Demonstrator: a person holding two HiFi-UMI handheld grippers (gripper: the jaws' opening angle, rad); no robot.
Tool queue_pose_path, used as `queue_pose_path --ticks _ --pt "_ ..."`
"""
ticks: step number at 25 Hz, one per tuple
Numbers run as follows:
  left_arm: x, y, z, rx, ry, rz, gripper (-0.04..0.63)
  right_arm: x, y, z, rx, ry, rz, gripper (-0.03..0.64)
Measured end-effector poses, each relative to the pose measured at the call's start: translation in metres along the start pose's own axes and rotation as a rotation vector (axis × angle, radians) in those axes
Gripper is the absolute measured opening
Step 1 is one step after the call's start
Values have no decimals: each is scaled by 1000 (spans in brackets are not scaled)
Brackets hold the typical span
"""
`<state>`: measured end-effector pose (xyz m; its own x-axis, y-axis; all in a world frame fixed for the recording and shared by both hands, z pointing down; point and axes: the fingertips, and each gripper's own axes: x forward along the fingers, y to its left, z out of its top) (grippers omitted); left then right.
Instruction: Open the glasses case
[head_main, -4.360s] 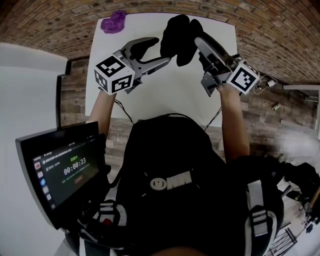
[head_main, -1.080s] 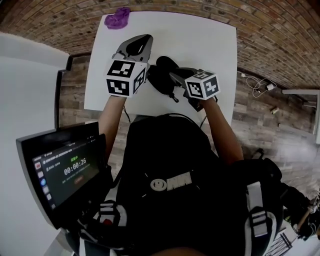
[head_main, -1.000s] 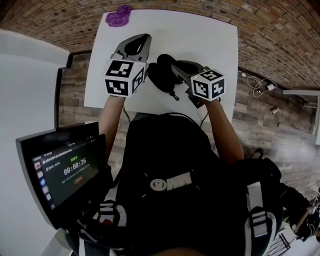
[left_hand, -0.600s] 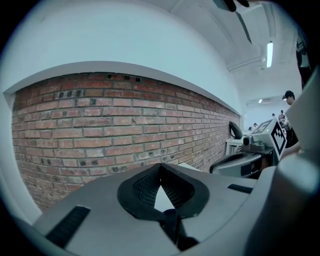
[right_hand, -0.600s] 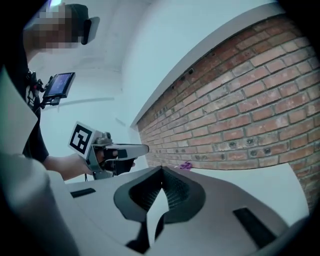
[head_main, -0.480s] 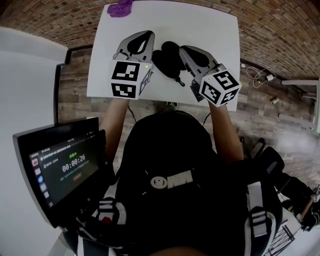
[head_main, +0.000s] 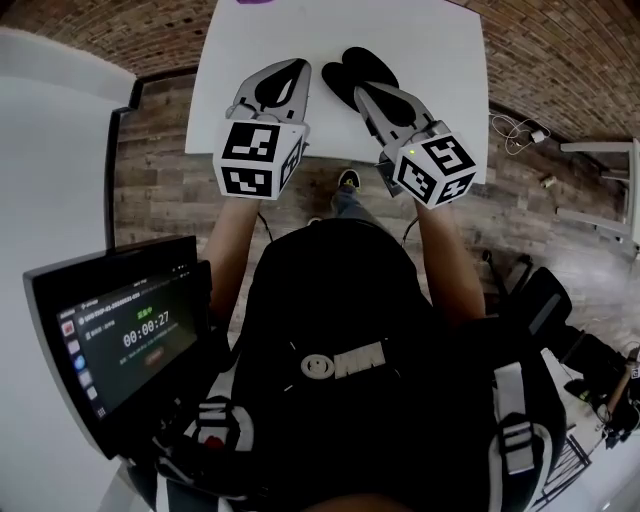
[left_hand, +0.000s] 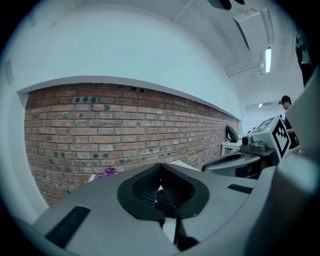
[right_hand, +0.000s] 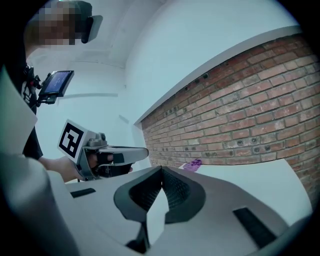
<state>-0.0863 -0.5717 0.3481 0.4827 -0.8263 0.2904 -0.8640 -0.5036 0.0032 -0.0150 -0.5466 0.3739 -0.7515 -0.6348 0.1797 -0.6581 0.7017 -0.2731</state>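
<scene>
glasses case (head_main: 362, 63) | black | open, halves spread | flat on white table (head_main: 440, 50)

The glasses case (head_main: 360, 64) lies partly under the right claw (head_main: 365, 92), so the head view does not show whether its lid is up. In the left gripper view only a dark sliver, probably the case, shows behind the closed jaws of the left claw (left_hand: 160, 170). The purple thing (right_hand: 191, 164) is too small in the right gripper view to name, and the head view's top edge cuts off almost all of it, along with the far end of the worktop (head_main: 440, 50). The small print on the screen (head_main: 125, 335) is unreadable.
</scene>
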Motion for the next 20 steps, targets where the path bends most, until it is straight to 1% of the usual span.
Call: queue_pose_path --ticks 2,8,12,14,17,20 --pt "-17 -2 -7 -2 6 -2 5 -4 20 -8 -18 23 -5 8" --pt "-109 -23 -41 -18 -26 -24 5 -41 109 -43 -57 28 -38 8" --pt "-148 -43 -58 -16 -33 -31 5 -67 147 -64 -60 31 -31 8" --pt "-155 -55 -60 -4 -32 -34 5 -80 151 -68 -54 35 -50 8" --pt "-156 -79 -57 -2 -31 -41 5 -102 145 -67 -58 37 -84 8" --pt "-143 -114 -45 0 -20 -50 5 -128 131 -57 -59 25 -67 8"
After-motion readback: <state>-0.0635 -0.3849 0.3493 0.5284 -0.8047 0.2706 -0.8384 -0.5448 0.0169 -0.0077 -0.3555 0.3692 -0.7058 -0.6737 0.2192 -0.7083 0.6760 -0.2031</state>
